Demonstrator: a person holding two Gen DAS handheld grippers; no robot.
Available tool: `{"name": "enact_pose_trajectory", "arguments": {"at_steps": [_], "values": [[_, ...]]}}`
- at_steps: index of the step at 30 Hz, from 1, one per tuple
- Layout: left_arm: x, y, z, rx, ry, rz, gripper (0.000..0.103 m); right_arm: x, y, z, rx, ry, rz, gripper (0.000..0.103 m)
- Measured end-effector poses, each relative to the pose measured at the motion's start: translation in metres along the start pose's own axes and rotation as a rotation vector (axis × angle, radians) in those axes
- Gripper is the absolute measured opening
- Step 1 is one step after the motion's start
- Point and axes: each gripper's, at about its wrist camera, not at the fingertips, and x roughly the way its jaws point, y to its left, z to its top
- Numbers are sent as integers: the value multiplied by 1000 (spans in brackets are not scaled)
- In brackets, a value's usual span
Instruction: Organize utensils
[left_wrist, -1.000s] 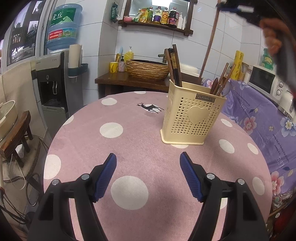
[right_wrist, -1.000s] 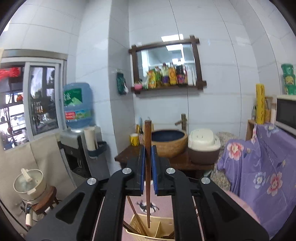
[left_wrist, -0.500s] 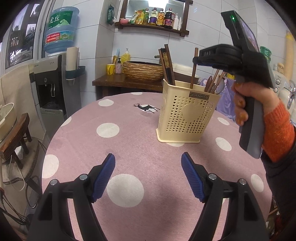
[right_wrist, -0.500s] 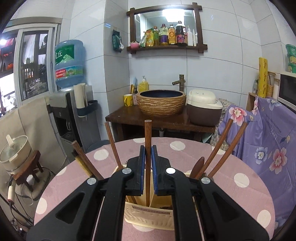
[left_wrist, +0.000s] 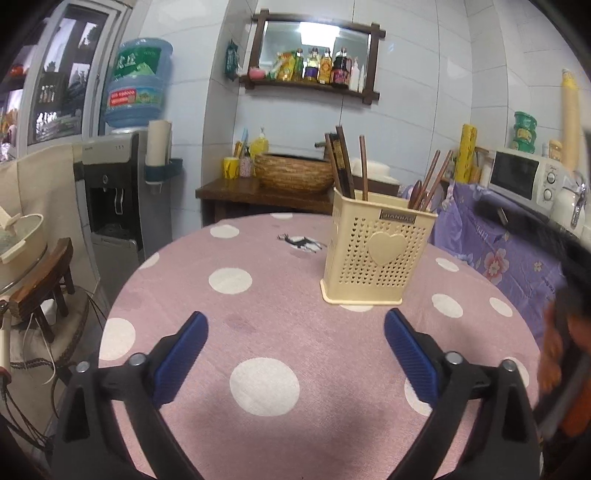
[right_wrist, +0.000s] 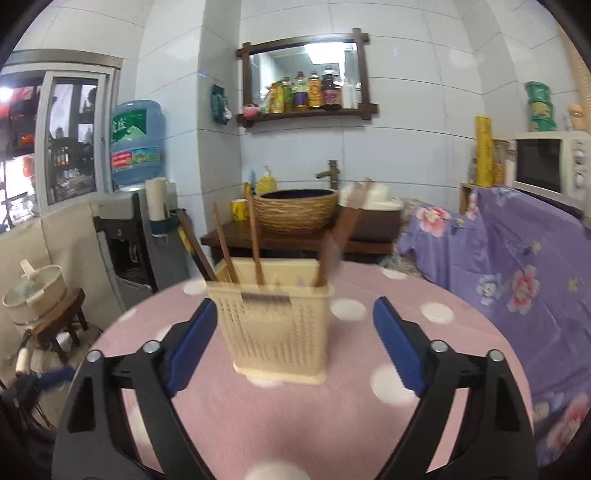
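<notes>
A cream perforated utensil holder (left_wrist: 376, 266) with a heart stands upright on the pink dotted table (left_wrist: 258, 332). Dark chopsticks (left_wrist: 338, 162), a brown chopstick (left_wrist: 364, 166) and wooden spoons (left_wrist: 428, 181) stick out of it. My left gripper (left_wrist: 295, 314) hovers low in front of the holder, jaws opening wide, nothing between them. In the right wrist view the holder (right_wrist: 273, 332) stands just beyond my right gripper (right_wrist: 295, 301), whose jaws are opening wide with no pad touching it. A brown chopstick (right_wrist: 255, 236) leans inside. The hand carrying the right gripper (left_wrist: 565, 350) is a blur at the right edge.
A water dispenser (left_wrist: 122, 192) and a stool with a pot (left_wrist: 33, 266) stand left of the table. Behind it is a wooden stand with a woven basin (left_wrist: 293, 173). A purple floral cloth (right_wrist: 517, 258) and a microwave (left_wrist: 524, 177) are on the right.
The right gripper let go of the brown chopstick, which now stands in the holder, then dropped low and back with its jaws wide. The left jaws widened.
</notes>
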Motion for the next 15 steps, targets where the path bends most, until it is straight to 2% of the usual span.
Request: {"name": "enact_pose_trajectory", "arguments": {"at_steps": [4, 7, 12, 15], "values": [[-24, -7, -10, 11, -76, 25, 98, -48, -2, -59, -2, 27, -52, 95], [-45, -15, -19, 23, -119, 21, 98, -84, 4, -94, -47, -1, -117, 97], [-81, -27, -42, 59, -166, 51, 98, -139, 12, -123, -82, -59, -154, 97], [-96, -32, -50, 92, -184, 35, 98, -159, 14, -125, -97, -98, -158, 97]]}}
